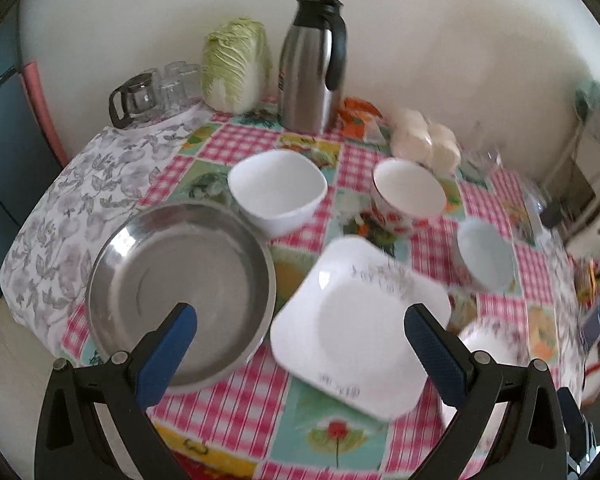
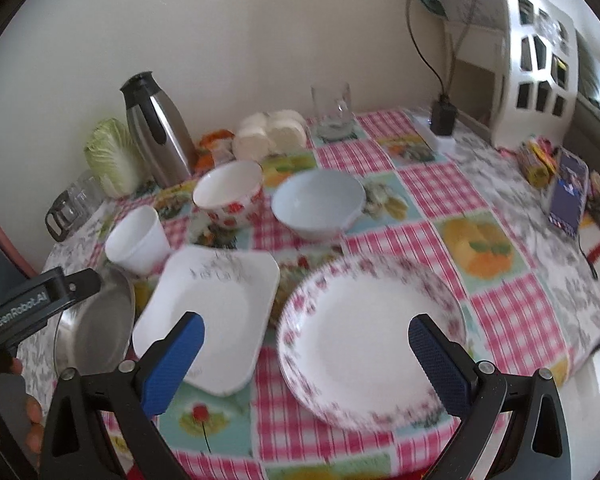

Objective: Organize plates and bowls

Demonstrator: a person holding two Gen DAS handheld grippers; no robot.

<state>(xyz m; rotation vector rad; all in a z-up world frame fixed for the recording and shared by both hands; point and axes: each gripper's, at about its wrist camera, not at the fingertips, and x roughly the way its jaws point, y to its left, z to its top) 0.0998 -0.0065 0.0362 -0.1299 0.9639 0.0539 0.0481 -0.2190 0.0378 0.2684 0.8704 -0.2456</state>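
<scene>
Left hand-held gripper (image 1: 300, 322) is hovering open and empty over the gap between the steel pan (image 1: 180, 296) and the square plate (image 1: 360, 328); right hand-held gripper (image 2: 306, 334) is hanging open and empty above the floral plate (image 2: 370, 344). Three bowls (image 2: 318, 204) are standing apart behind the plates on the surface (image 2: 496, 304), unstacked. Judged step: approaching for a first pick. One pad should be sliding under a plate's rim, low and level. "GenRobot.AI" is reading on the left tool; the square plate's writing is too blurred.
</scene>
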